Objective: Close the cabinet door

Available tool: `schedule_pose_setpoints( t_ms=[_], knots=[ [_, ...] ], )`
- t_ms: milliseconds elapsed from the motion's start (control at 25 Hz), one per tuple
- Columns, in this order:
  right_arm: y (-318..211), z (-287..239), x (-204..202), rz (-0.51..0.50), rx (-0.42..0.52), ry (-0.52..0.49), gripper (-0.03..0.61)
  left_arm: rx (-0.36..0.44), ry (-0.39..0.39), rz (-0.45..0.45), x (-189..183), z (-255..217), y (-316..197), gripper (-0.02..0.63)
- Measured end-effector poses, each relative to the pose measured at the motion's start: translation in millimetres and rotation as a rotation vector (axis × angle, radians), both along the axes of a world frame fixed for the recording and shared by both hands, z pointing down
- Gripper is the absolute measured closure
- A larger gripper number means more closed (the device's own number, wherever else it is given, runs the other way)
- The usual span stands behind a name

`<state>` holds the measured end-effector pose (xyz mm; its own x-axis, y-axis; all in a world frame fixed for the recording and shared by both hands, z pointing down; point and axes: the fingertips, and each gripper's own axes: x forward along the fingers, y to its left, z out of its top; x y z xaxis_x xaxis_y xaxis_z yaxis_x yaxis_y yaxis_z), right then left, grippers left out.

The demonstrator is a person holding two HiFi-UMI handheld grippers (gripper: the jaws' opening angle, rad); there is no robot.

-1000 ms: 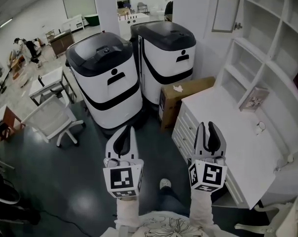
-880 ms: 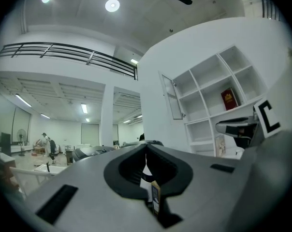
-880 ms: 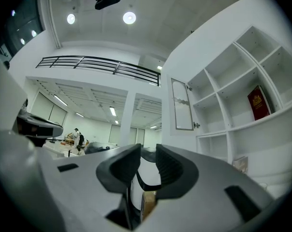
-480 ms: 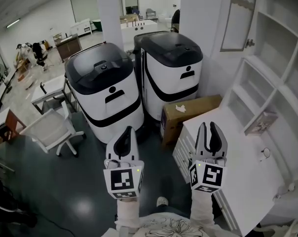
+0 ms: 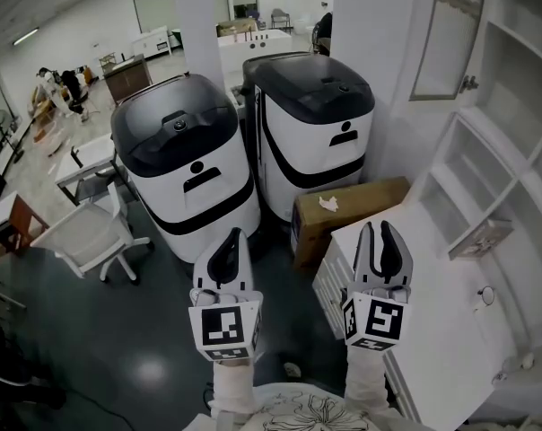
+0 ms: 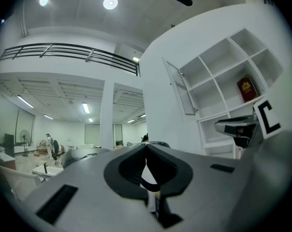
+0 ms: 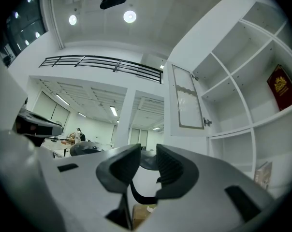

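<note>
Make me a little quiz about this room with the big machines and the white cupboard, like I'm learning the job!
1. True or false: the cabinet door is shut.
2. Which hand's tool has its jaws apart: A left, B right?
3. How many black-topped machines stand by the cardboard box?
Key: 1 false, it stands open. 2 B, the right tool, with nothing between its jaws. 3 two.
</note>
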<state>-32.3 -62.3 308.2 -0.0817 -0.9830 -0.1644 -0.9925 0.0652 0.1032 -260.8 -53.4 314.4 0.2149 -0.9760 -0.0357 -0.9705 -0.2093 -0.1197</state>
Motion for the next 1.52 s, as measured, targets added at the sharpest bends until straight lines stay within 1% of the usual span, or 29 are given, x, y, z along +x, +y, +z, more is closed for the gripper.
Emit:
schedule_pose_setpoints(
  t_ms=[320,600,920,1120,1400,1520],
  knots=[
    [-39,12,14,0.012,-0.025,-0.001,0.495,-0.015,0.0,-0.002,9,9,-41,0.609],
    [-86,9,27,0.051,-0.013,0.007,0.494,-0.007,0.019,0.046,26,8,-97,0.609],
    [-147,-7,41,0.131,0.015,0.03,0.494,0.007,0.016,0.124,44,-1,-177,0.609],
    [-184,-21,51,0.191,0.031,0.044,0.483,0.016,0.009,0.18,52,-9,-227,0.61],
    [-225,-34,70,0.281,0.051,0.065,0.465,0.026,0.008,0.251,66,-16,-282,0.609],
    [-238,-38,73,0.3,0.058,0.055,0.454,0.025,0.009,0.277,72,-16,-300,0.61]
  ],
)
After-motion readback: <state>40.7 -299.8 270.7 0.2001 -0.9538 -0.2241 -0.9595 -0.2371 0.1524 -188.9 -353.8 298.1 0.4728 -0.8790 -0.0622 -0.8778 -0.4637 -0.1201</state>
